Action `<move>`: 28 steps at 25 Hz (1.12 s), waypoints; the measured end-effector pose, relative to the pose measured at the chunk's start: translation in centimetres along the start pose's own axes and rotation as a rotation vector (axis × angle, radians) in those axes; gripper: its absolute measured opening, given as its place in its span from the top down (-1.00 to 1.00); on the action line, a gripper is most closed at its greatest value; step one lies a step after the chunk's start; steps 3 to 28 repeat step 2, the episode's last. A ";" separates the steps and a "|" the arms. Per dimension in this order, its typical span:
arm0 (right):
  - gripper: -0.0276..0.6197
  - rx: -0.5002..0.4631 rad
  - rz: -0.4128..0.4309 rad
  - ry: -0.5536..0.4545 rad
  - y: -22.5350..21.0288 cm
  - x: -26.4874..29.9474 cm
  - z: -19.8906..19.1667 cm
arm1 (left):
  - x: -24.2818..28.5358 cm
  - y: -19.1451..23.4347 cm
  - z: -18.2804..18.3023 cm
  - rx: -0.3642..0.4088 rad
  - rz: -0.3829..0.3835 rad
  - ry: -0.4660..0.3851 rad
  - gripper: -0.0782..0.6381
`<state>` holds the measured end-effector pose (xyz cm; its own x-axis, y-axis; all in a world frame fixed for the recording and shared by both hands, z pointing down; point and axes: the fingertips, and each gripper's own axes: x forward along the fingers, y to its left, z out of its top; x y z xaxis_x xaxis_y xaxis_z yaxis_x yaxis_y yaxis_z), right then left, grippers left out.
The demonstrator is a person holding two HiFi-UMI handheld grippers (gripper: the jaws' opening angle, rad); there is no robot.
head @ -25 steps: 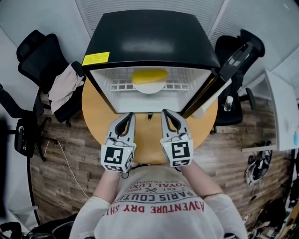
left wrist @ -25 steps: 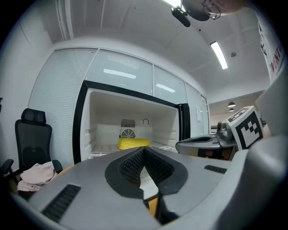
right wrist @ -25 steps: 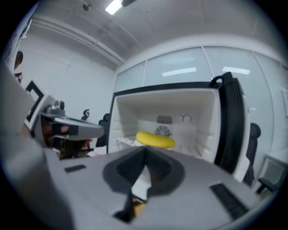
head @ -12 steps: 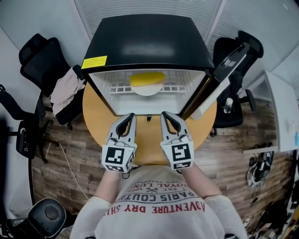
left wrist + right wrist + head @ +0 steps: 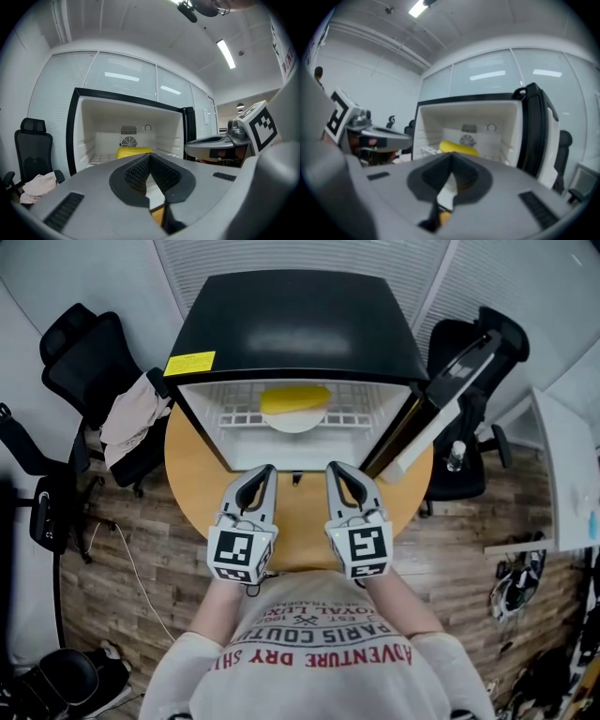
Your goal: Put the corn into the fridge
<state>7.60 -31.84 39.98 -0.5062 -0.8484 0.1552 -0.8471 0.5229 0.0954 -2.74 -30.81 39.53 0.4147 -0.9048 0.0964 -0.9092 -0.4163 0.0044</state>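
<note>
The yellow corn lies on a white plate on the wire shelf inside the small black fridge, whose door stands open to the right. It also shows as the corn in the left gripper view and the corn in the right gripper view. My left gripper and right gripper hover side by side over the round wooden table, just in front of the fridge opening. Both are shut and hold nothing.
A black office chair with a cloth draped on it stands left of the table. Another black chair sits behind the open door. Wooden floor surrounds the table, with a white desk edge at the right.
Both grippers have stayed in place before the fridge. Only the head camera's framing shifted slightly.
</note>
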 end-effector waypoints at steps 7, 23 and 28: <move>0.83 0.001 0.000 0.001 -0.1 -0.1 0.0 | 0.1 -0.2 0.1 0.000 -0.004 -0.002 0.71; 0.83 0.001 0.000 0.001 -0.1 -0.1 0.0 | 0.1 -0.2 0.1 0.000 -0.004 -0.002 0.71; 0.83 0.001 0.000 0.001 -0.1 -0.1 0.0 | 0.1 -0.2 0.1 0.000 -0.004 -0.002 0.71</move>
